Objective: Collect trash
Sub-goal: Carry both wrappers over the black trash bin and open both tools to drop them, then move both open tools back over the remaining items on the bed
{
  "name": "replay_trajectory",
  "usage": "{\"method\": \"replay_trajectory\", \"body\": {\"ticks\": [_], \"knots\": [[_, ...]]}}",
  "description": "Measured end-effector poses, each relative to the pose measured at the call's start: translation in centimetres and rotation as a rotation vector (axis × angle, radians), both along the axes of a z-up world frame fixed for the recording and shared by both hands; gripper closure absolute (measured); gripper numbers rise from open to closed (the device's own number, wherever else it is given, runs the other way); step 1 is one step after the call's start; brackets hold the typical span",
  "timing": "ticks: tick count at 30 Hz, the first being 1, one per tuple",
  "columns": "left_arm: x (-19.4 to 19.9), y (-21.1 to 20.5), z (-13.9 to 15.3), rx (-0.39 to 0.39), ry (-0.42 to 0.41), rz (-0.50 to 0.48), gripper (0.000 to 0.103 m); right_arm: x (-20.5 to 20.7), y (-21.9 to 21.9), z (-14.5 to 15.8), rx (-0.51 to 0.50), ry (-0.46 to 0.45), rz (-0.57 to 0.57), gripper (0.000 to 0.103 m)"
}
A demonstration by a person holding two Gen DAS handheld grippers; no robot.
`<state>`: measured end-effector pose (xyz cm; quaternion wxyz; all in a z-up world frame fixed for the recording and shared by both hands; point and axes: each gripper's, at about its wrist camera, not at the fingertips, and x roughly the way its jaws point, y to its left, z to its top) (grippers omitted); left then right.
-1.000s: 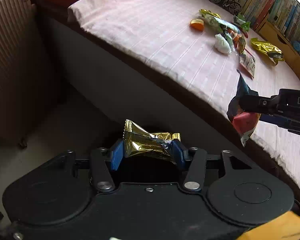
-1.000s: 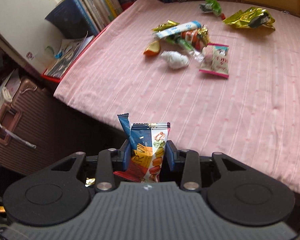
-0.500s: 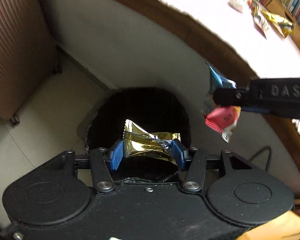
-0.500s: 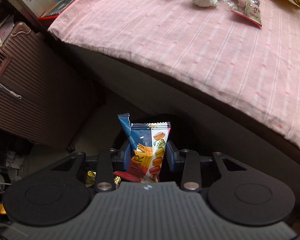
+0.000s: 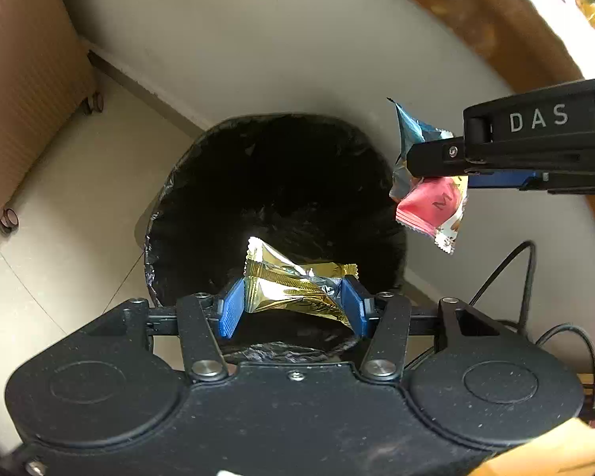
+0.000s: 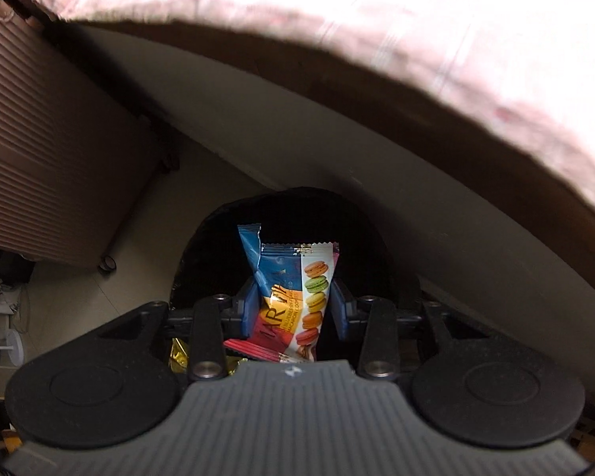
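Note:
My left gripper (image 5: 293, 305) is shut on a crumpled gold foil wrapper (image 5: 297, 285) and hangs over the mouth of a black-lined trash bin (image 5: 258, 182) on the floor. The right gripper (image 6: 293, 305) is shut on a blue, white and red macaron wrapper (image 6: 293, 289), also above the trash bin (image 6: 202, 254). In the left wrist view the right gripper's fingers (image 5: 436, 154) reach in from the right, holding the macaron wrapper (image 5: 428, 206) just past the bin's right rim. A bit of the gold foil wrapper (image 6: 178, 357) shows below the right gripper.
The bin stands on a pale tiled floor against the bed's grey base (image 5: 297, 39). A ribbed brown suitcase (image 5: 23, 79) on wheels is to the left. The pink bedsheet (image 6: 416, 39) overhangs above. Black cables (image 5: 527, 269) trail at the right.
Both grippers have come down from the bed level toward the floor, so the bin now fills the view under them. Each still holds its wrapper.

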<state>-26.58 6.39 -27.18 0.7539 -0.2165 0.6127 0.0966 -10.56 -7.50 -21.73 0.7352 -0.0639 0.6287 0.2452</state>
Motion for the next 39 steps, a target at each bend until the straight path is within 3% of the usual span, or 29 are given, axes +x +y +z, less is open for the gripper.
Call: {"method": "replay_trajectory", "body": {"ticks": [10, 20, 21, 27, 31, 39], "knots": [[0.7, 0.5, -4.0, 0.008, 0.007, -0.047, 0.052, 0.4, 2.5, -3.0, -0.035, 0.003, 0.079, 0.056], [1.2, 0.6, -5.7, 0.012, 0.005, -0.06, 0.052, 0.8, 2.5, -4.7, -0.045, 0.018, 0.054, 0.055], [1.3, 0.5, -5.7, 0.014, 0.005, -0.066, 0.052, 0.9, 2.4, -4.9, -0.043, 0.021, 0.051, 0.051], [1.3, 0.3, -6.0, 0.044, 0.004, -0.072, 0.025, 0.8, 2.4, -5.3, -0.035, 0.01, 0.039, 0.03], [1.4, 0.5, -5.5, 0.049, 0.0, -0.062, 0.018, 0.7, 2.4, -5.1, -0.029, 0.006, 0.025, 0.025], [1.4, 1.1, -2.9, 0.089, -0.028, -0.038, 0.016, 0.9, 1.8, -3.8, -0.002, -0.008, 0.004, 0.022]]}}
